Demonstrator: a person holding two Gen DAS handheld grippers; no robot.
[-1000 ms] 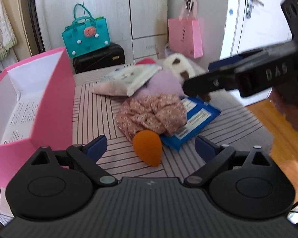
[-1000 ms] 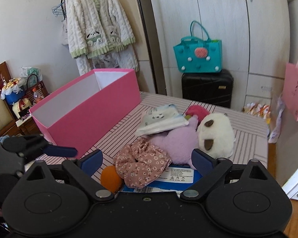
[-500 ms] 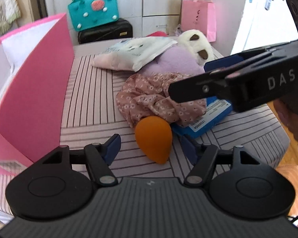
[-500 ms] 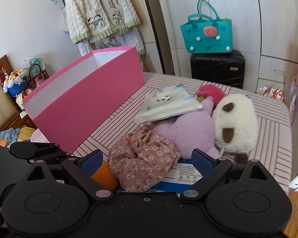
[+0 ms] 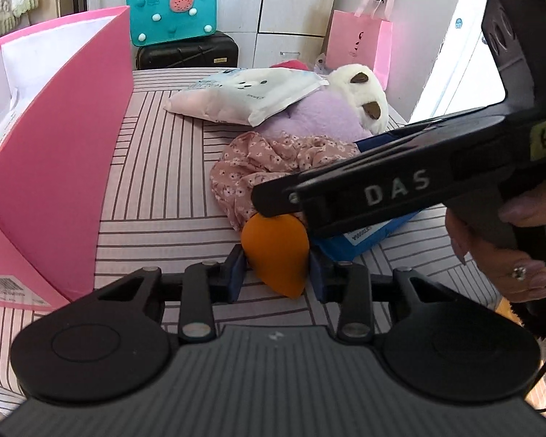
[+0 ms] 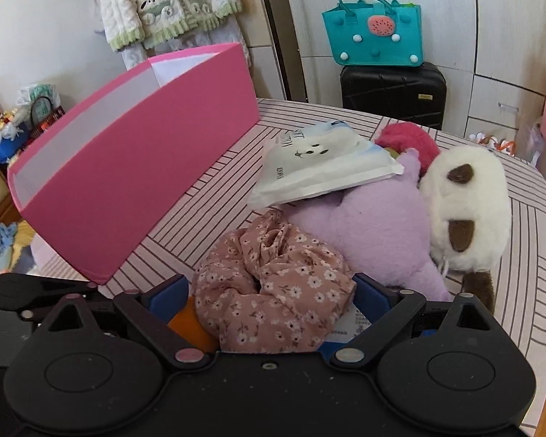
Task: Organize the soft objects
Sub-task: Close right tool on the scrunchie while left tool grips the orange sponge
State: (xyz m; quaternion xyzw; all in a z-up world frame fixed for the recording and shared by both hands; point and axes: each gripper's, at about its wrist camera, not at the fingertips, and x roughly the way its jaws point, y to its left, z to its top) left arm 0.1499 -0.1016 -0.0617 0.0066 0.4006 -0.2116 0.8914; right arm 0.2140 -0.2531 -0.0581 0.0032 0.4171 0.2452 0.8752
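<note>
Now: orange teardrop-shaped foam sponge (image 5: 277,255) lies on striped tabletop (image 5: 163,189), dead ahead of left gripper (image 5: 276,275), between its 2 blue pads, pointed end toward camera, long axis along fingers. Left jaws have just been closing; pads flank sponge, apparently touching both sides. Left hand nearer. Right gripper (image 6: 269,302) wide open, straddling pink floral fabric scrunchie (image 6: 273,291), not pinching. Pink cardboard box (image 5: 54,153) stands just left.

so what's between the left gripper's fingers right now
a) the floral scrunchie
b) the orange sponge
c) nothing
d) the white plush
b: in the left wrist view the orange sponge sits between the left gripper's blue pads, whose jaws have just been closing around it.
</note>
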